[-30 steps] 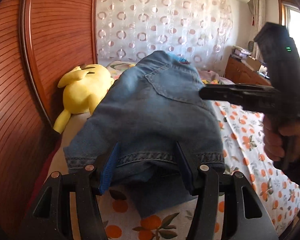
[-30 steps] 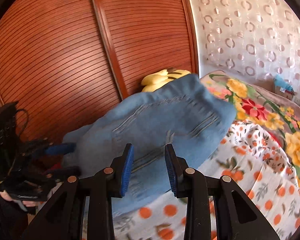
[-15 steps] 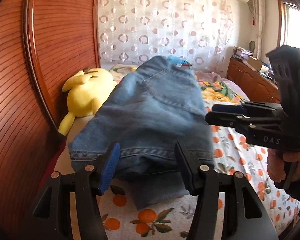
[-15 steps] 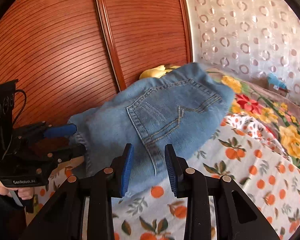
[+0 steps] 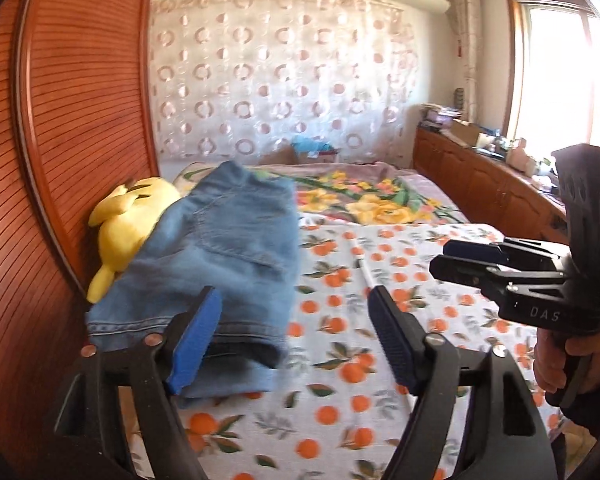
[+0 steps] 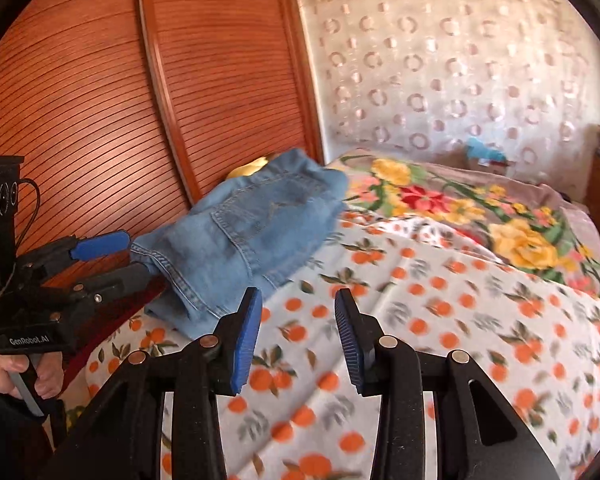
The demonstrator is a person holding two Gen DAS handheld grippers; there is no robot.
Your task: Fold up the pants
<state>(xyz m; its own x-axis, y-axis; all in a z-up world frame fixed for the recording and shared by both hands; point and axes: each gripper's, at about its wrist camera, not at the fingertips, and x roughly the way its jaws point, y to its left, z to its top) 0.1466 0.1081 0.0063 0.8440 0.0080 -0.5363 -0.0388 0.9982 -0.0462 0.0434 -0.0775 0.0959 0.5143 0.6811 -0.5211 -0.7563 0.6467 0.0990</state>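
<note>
The folded blue jeans (image 5: 228, 256) lie on the left side of the bed, a back pocket facing up, also in the right wrist view (image 6: 252, 232). My left gripper (image 5: 294, 340) is just in front of their near edge, its jaws opening wide, the pads off the denim. From the right wrist view, the left gripper (image 6: 116, 260) sits at the jeans' hemmed edge without pressing it. My right gripper (image 6: 298, 340) hovers over the orange-print sheet (image 6: 420, 320) to the right of the jeans, jaws opening, with nothing between them. The right gripper (image 5: 444, 260) also shows at the right of the left wrist view.
A yellow plush toy (image 5: 128, 224) lies against the wooden slatted wall (image 5: 68, 120) behind the jeans. A floral blanket (image 6: 480, 216) covers the far end of the bed. A wooden cabinet (image 5: 480, 184) with clutter runs along the right under a window. A hand (image 5: 560, 364) holds the right gripper.
Both grippers have drawn back from the jeans. The left jaws have spread wide and let the denim go. The right gripper has slid right, off the jeans, over the sheet.
</note>
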